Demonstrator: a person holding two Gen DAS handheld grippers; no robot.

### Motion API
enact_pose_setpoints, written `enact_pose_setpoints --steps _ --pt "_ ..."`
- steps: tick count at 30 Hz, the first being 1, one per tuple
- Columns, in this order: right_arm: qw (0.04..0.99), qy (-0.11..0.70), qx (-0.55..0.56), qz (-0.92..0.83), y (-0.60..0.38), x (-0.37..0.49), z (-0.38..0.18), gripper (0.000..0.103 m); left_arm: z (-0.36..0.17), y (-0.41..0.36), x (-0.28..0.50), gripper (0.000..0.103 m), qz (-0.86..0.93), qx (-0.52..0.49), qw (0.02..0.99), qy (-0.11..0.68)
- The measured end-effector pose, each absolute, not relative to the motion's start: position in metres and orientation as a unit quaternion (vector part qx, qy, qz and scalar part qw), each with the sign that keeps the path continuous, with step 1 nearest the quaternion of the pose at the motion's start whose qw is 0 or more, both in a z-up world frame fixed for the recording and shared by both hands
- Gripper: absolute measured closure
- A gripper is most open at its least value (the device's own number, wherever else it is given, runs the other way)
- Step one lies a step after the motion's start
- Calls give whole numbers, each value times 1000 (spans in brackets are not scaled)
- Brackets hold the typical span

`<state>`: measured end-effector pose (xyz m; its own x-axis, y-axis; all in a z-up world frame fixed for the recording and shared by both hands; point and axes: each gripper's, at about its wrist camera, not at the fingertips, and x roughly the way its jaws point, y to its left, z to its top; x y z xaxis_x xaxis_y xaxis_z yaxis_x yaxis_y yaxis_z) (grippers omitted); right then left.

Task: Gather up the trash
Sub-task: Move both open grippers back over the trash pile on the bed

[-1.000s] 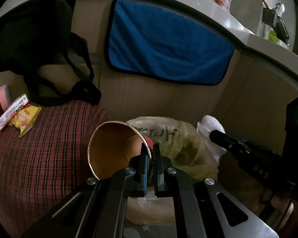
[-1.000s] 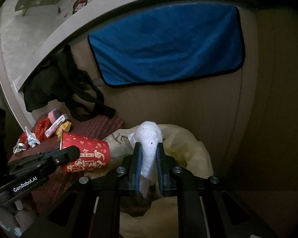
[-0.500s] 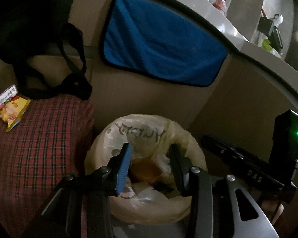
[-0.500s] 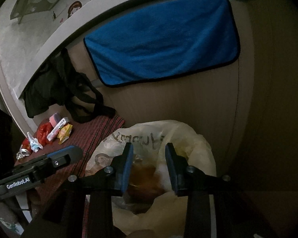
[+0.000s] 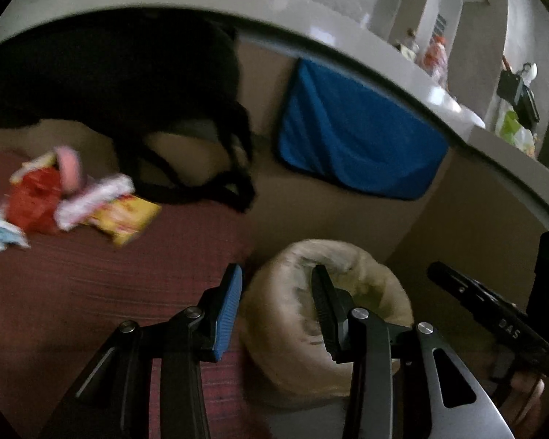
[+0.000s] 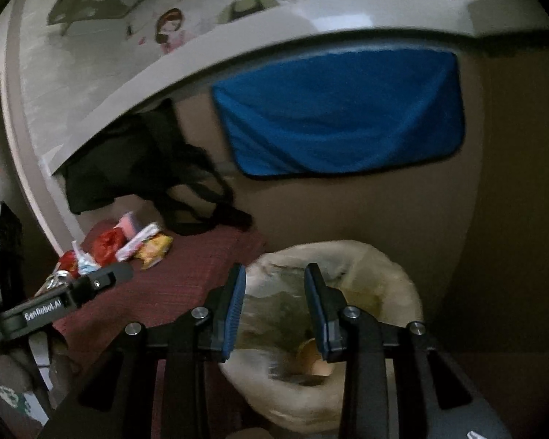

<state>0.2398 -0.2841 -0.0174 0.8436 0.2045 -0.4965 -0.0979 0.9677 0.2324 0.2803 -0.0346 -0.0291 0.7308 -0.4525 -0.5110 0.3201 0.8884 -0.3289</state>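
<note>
The trash bag [image 6: 384, 274] sits low against the wooden panel, its yellowish rim rolled open just beside the red plaid cloth [image 5: 109, 285]. Only my right wrist view looks down into it, where something orange-brown [image 6: 313, 360] lies at the bottom; my left view shows just the bag's blurred outside. That left view shows the remaining wrappers [image 5: 73, 197] larger, heaped on the cloth well apart from the bag, with a black bag [image 5: 128, 84] behind them and a blue towel [image 5: 355, 142] hanging on the panel. My left gripper [image 5: 276, 309] is released, jaws parted, nothing between them. My right gripper [image 6: 274, 305] likewise hangs empty and unclenched over the bag's mouth.
</note>
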Motion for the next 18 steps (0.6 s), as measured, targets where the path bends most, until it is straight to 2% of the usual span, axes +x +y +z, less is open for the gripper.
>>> enact_pose_setpoints --steps 6,18 --pt "950 265 91 137 -216 230 -10 71 -12 43 250 62 -150 -100 946 269" --pt "916 277 3 289 -25 240 2 71 -1 260 191 62 27 -136 963 232"
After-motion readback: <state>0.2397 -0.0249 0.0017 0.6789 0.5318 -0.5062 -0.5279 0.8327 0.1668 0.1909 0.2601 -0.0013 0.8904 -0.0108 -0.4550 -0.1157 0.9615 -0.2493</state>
